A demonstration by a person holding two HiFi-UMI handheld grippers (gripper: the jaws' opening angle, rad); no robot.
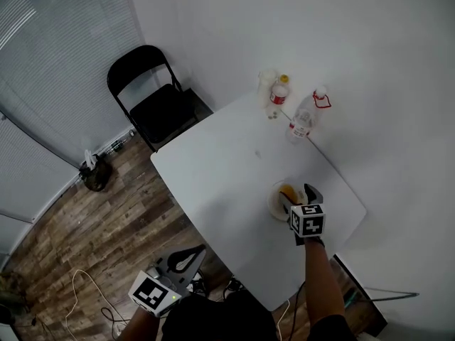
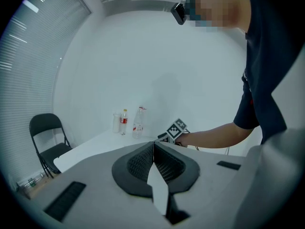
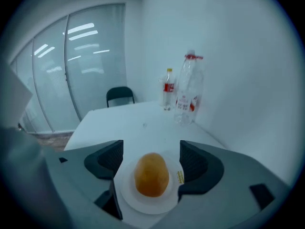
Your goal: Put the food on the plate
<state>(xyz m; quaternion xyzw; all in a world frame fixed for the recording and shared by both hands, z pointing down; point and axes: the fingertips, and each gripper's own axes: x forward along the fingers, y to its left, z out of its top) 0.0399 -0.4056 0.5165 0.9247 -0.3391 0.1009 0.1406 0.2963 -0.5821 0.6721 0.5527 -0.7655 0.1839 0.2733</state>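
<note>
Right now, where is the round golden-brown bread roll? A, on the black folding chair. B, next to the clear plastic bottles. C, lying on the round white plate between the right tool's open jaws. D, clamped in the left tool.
C: the right gripper view shows the round golden-brown bread roll resting on the round white plate, with the right tool jaws spread either side and not touching it.

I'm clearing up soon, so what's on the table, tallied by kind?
Bottles: 2
Cup: 1
Plate: 1
Food: 1
Total: 5
Bits by the bottles are too small to tell and are not counted.
</note>
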